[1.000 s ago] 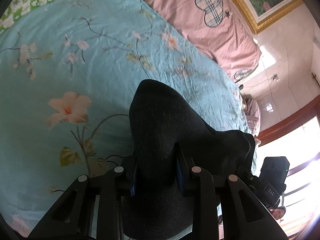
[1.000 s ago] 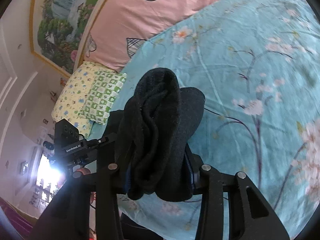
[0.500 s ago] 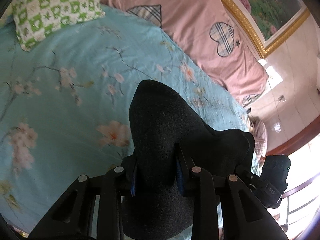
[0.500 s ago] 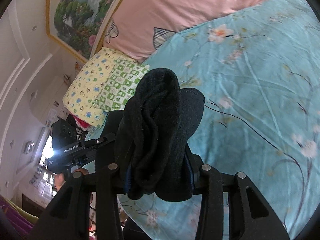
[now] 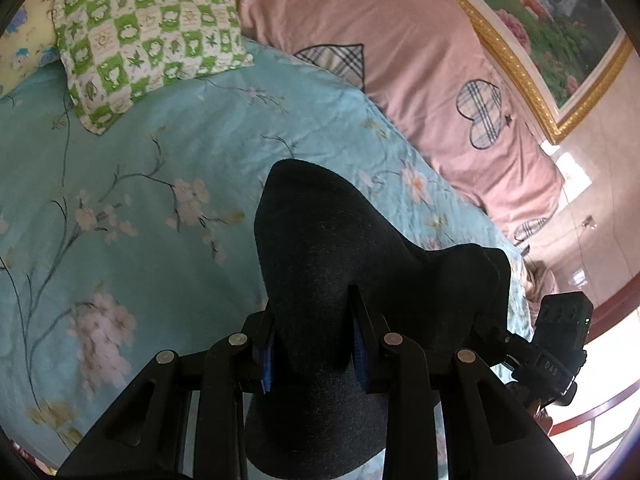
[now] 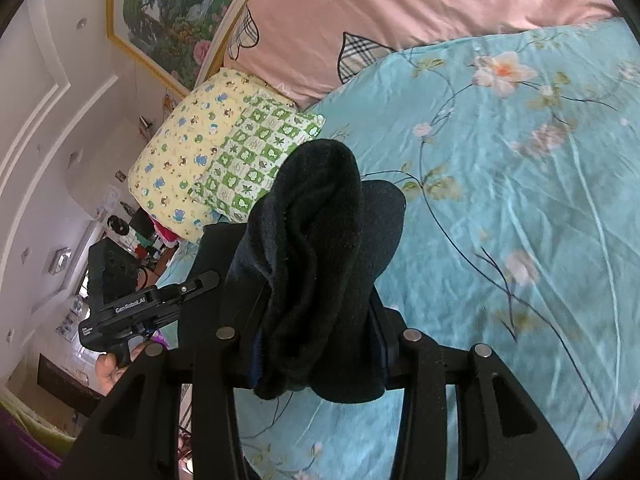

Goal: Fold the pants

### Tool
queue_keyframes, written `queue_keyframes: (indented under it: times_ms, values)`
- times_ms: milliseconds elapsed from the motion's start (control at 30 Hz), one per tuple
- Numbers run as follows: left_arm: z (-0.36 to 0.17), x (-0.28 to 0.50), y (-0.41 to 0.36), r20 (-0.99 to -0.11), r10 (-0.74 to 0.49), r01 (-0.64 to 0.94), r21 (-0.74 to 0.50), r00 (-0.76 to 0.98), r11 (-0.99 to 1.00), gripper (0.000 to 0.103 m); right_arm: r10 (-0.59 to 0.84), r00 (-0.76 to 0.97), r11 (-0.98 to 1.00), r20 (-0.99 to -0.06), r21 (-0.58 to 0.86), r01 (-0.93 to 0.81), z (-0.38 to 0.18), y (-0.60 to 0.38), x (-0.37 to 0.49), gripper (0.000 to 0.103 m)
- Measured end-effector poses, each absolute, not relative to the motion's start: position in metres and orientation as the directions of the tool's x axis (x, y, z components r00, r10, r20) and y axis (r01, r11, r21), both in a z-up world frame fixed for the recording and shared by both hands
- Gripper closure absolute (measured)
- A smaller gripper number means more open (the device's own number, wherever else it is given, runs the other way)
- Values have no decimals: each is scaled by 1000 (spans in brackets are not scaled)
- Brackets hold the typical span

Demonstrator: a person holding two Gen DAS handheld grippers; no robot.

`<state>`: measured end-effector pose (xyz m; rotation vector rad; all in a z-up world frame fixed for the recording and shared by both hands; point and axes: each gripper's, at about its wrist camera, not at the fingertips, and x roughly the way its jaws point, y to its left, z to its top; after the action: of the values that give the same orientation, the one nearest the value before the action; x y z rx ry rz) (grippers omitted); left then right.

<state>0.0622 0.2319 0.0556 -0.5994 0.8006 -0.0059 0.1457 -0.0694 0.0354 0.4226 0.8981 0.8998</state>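
Above the turquoise floral bed sheet [image 5: 168, 248], your left gripper [image 5: 314, 344] and right gripper [image 6: 320, 340] are each clamped on the dark fleecy pants [image 5: 320, 248], which span between them clear of the bed, so neither is nearer.

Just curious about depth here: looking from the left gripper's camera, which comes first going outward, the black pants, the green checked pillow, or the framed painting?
1. Black pants: clamped in the left gripper jaws.
2. Green checked pillow: upper left, on the blue floral sheet.
3. Framed painting: upper right, on the wall behind the pink bedding.
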Motion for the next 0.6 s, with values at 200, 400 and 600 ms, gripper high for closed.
queue_keyframes:
  times_ms: [200,400,600]
  values:
    - [59,75,249,-676,-184,-246,-487,713,838,74,829,273,554,-487,652,-518,33,-45,173,60]
    - [56,89,263,-681,-152,-278,-479,716,833,74,838,249,538,-486,657,-528,29,-24,198,60]
    - [46,103,277,-690,-132,-306,-474,712,826,74,841,228,530,-491,662,-530,20,-7,216,60]
